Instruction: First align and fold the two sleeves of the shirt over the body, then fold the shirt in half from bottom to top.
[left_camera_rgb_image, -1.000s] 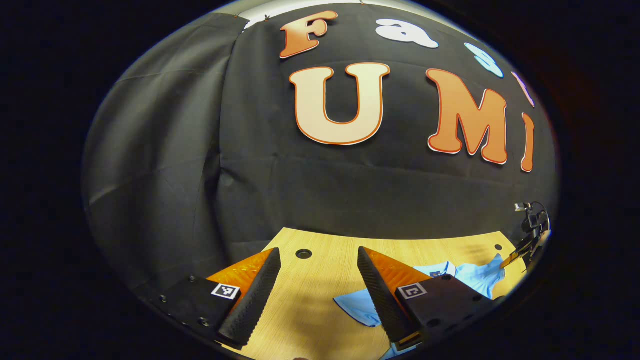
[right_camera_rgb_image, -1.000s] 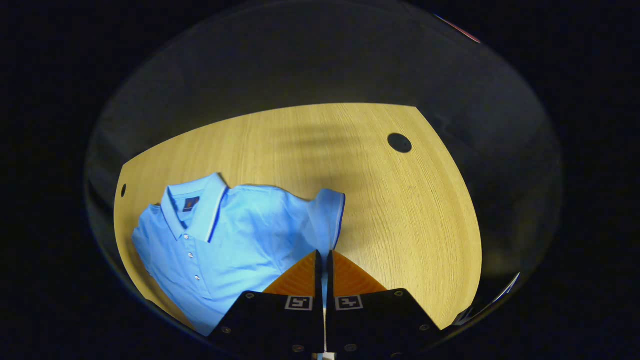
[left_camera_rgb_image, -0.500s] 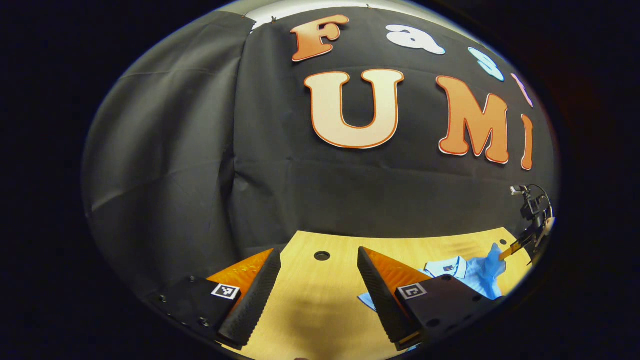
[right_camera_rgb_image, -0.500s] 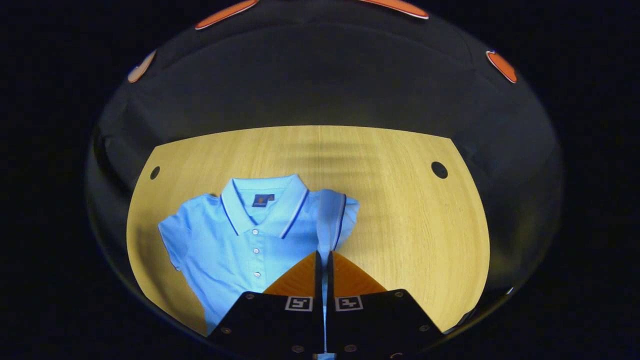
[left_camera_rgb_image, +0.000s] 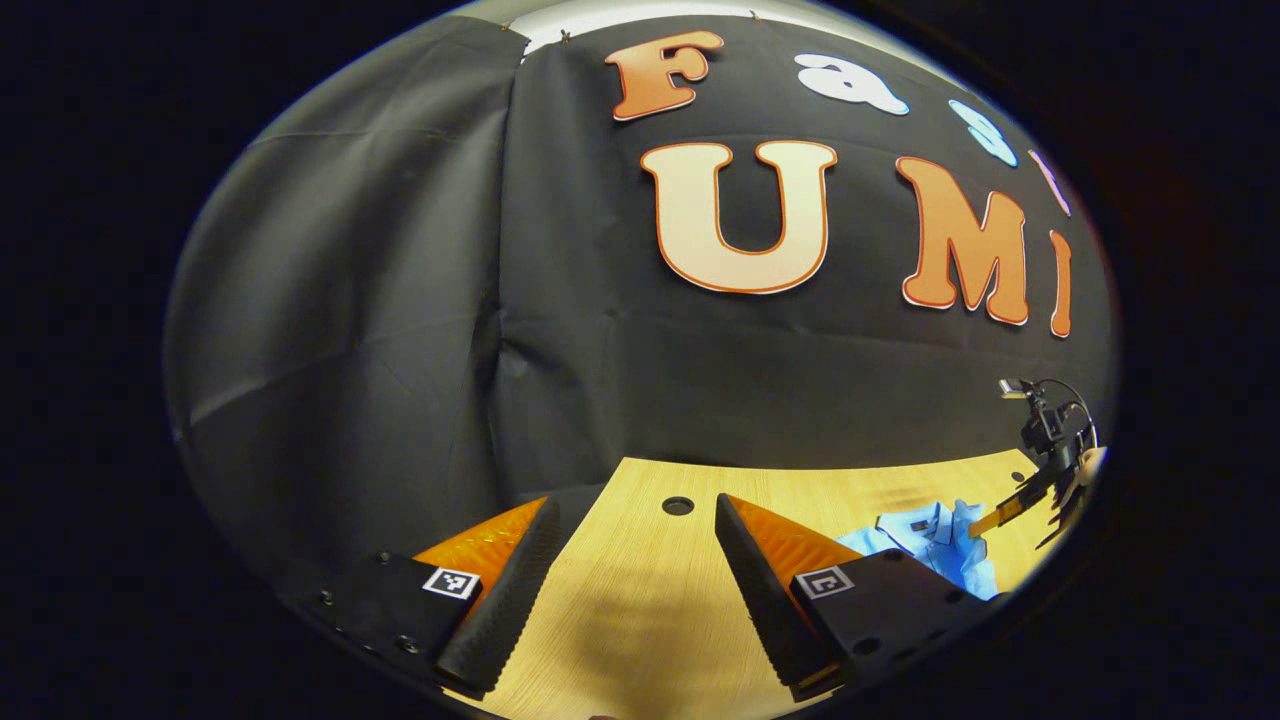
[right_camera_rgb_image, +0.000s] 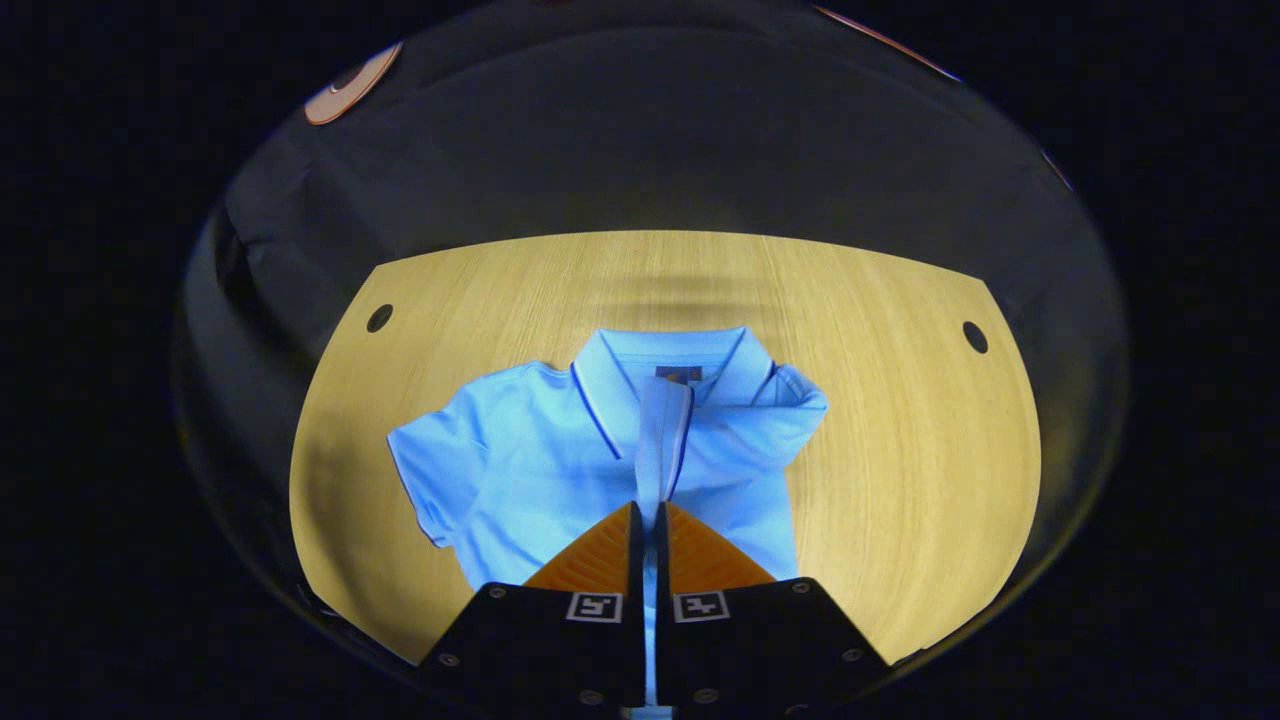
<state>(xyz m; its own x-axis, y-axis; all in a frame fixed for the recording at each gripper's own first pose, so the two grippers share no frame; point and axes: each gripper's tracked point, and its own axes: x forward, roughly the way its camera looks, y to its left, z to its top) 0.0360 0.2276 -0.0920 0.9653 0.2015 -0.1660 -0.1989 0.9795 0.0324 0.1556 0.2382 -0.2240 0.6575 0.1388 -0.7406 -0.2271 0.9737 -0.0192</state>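
You are working in a recording booth, not a home: black cloth wall (left_camera_rgb_image: 400, 330) hangs behind a pale wooden desk (right_camera_rgb_image: 880, 480) with round cable holes (right_camera_rgb_image: 975, 337) under staged lighting.

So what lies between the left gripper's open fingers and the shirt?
Bare table; left gripper view shows left gripper open, apart from the shirt.

Light wooden table (right_camera_rgb_image: 880, 480) with round holes (right_camera_rgb_image: 975, 337), creased black cloth wall (left_camera_rgb_image: 380, 330) behind, dim, perhaps overhead lighting
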